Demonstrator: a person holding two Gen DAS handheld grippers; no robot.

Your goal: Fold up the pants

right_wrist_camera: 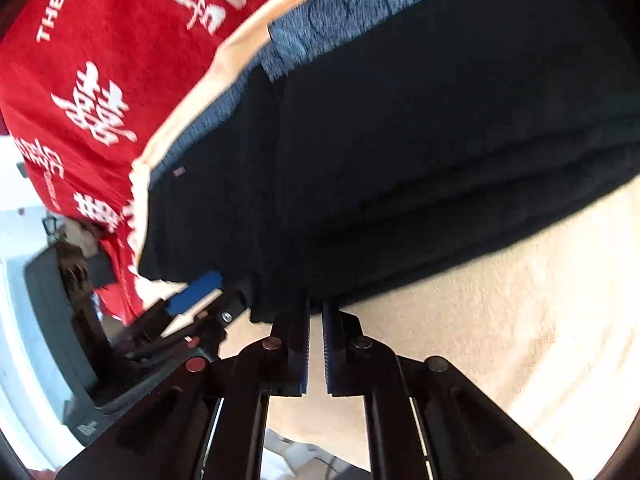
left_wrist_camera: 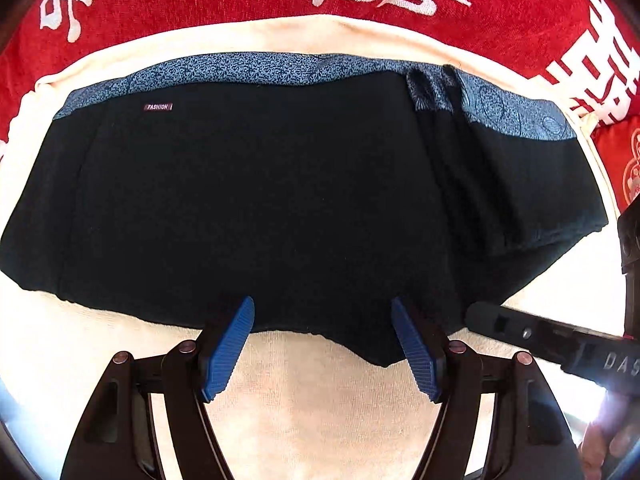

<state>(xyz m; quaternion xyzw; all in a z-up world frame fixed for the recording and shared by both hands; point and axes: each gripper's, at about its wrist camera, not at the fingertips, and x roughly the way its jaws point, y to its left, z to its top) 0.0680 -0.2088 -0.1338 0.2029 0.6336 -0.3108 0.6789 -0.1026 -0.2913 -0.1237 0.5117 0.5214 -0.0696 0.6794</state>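
The black pants (left_wrist_camera: pixel 256 200) lie folded on a cream towel (left_wrist_camera: pixel 320 380), with a blue patterned waistband (left_wrist_camera: pixel 256 68) along the far edge and a small "FASHION" label. My left gripper (left_wrist_camera: pixel 322 308) is open, its blue pads (left_wrist_camera: pixel 228 348) straddling the near edge of the pants without pinching it. My right gripper (right_wrist_camera: pixel 316 312) has its jaws nearly closed, pinching the near hem of the pants (right_wrist_camera: pixel 440 140). It also shows in the left wrist view (left_wrist_camera: pixel 532 332) at the right.
A red cloth (left_wrist_camera: pixel 500 0) with white characters lies beyond the cream towel; it also shows in the right wrist view (right_wrist_camera: pixel 100 60). The towel (right_wrist_camera: pixel 500 300) extends to the right there. A dark grey object (right_wrist_camera: pixel 52 320) is beyond the table at left.
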